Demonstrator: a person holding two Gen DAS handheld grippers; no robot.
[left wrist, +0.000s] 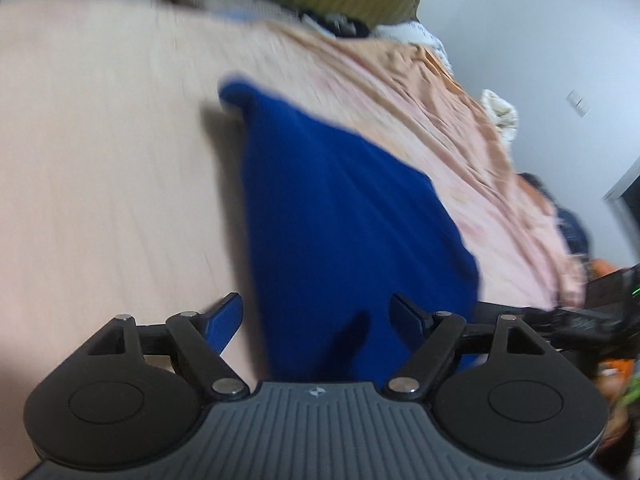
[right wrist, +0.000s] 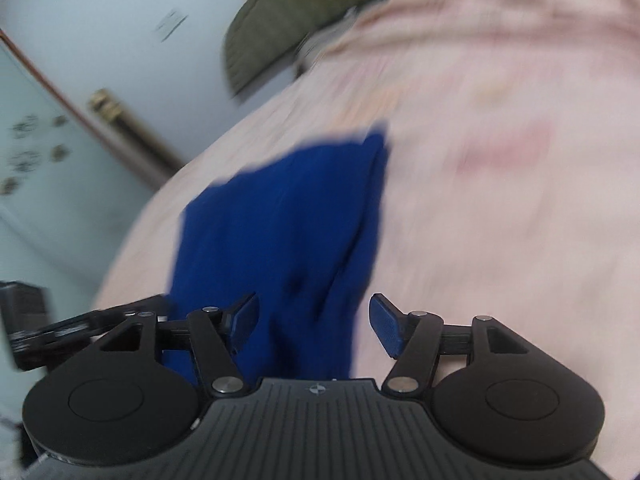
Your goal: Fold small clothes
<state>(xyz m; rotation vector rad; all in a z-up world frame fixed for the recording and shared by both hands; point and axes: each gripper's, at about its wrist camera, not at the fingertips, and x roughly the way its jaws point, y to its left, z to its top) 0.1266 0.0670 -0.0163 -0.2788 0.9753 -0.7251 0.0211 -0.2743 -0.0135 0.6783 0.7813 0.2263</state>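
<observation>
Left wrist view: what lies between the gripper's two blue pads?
The blue knit garment on the pink bedsheet fills that gap, untouched; the left gripper stands open.

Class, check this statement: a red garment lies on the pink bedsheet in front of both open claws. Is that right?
Not quite: the garment is blue, not red, as the left wrist view shows. It does lie on the pink bedsheet in front of both open claws, left and right.
</observation>
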